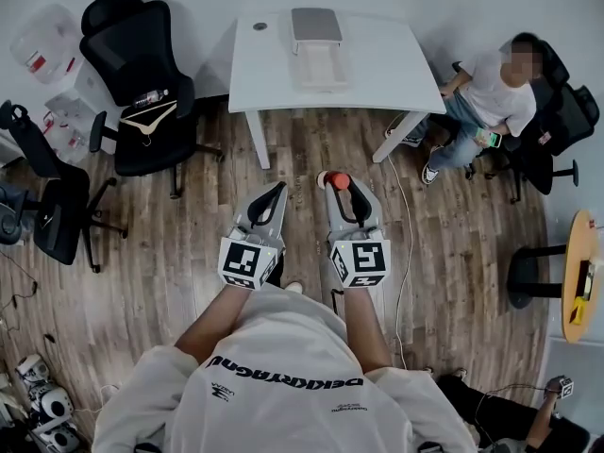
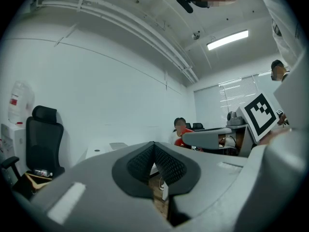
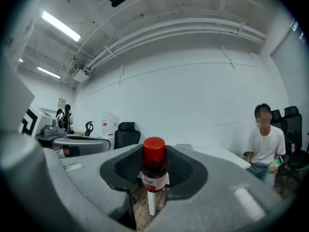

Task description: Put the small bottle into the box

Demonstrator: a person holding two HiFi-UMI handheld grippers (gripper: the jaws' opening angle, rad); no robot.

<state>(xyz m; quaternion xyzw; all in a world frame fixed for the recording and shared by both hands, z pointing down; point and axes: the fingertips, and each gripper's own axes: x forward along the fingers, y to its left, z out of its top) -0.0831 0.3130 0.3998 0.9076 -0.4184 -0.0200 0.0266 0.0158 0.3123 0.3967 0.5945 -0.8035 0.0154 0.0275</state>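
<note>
A small bottle with a red cap stands upright between the pads of my right gripper, which is shut on it over the wooden floor. My left gripper is beside it at the same height, with its fingertips touching and nothing between them. Both point level toward the white table ahead. On that table sits the box, a white tray with a grey lid raised behind it. The box also shows small and far off in the left gripper view.
Black office chairs stand at the left, one bearing a hanger and a bottle. A person sits on a chair right of the table. A white cable runs along the floor. A round wooden table is at the right edge.
</note>
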